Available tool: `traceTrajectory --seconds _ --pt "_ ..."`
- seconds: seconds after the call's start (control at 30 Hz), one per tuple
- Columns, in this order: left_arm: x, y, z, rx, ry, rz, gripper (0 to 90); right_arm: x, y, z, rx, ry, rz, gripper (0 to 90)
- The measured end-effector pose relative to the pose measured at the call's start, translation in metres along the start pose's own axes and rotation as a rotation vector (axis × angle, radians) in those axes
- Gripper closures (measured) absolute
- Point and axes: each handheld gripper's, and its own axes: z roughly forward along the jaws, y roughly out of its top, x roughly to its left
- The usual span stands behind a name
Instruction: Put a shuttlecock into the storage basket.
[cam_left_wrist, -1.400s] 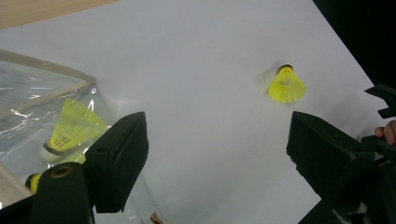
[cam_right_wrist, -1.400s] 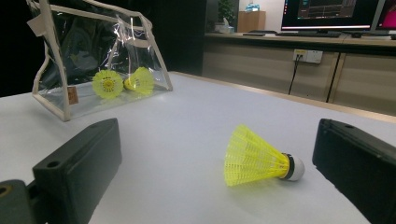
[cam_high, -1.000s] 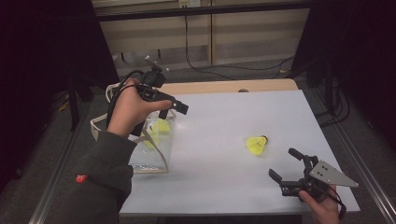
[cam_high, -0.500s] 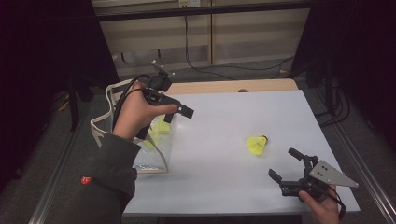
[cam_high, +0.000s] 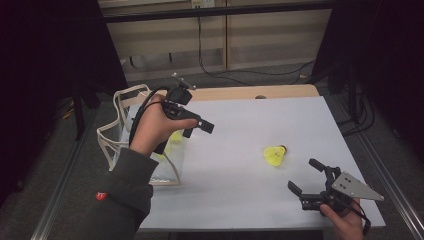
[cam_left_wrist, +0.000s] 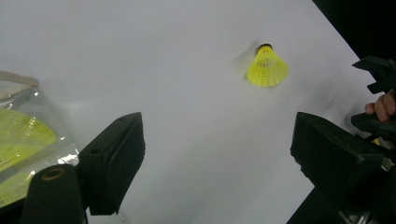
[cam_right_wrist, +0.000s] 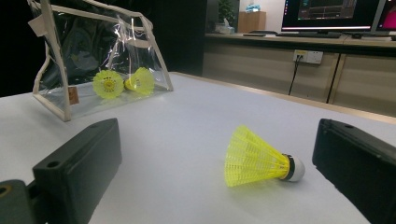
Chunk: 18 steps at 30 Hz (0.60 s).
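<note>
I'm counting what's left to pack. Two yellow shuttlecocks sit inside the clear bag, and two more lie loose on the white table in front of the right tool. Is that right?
Not quite: one shuttlecock lies loose on the table, not two. The right gripper view shows it on its side ahead of the right tool, and two shuttlecocks inside the clear bag.

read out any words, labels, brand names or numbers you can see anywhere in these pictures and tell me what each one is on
Nothing can be read.
Small brown tag on the clear bag: too small to read.
Dark print on the band of the loose yellow shuttlecock: blurred.
Monitor screens at the back: blurred.
Red mark on the sleeve: no legible letters.
</note>
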Motion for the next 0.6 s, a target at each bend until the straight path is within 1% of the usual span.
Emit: traceTrajectory --seconds 0.13,0.23,0.37,0.47,0.57,0.6 --pt "-0.001 -0.002 0.007 0.003 -0.006 0.01 16.7 0.0 0.0 0.0 0.001 -0.001 0.0 1.0" --pt "-0.002 -0.003 0.011 0.007 -0.006 0.009 15.7 0.0 0.0 0.0 0.0 0.0 0.0 1.1" --pt "-0.002 -0.005 0.016 0.011 -0.004 0.029 13.4 0.0 0.0 0.0 0.001 0.001 -0.001 1.1" --pt "-0.003 -0.006 0.02 0.005 -0.004 0.031 12.7 0.0 0.0 0.0 0.001 0.001 0.0 1.0" --pt "-0.002 -0.008 0.026 0.01 -0.011 0.034 11.3 0.0 0.0 0.0 0.0 0.0 0.0 1.0" --pt "-0.002 -0.009 0.029 0.014 -0.009 0.041 10.8 0.0 0.0 0.0 0.0 0.0 0.0 1.1"
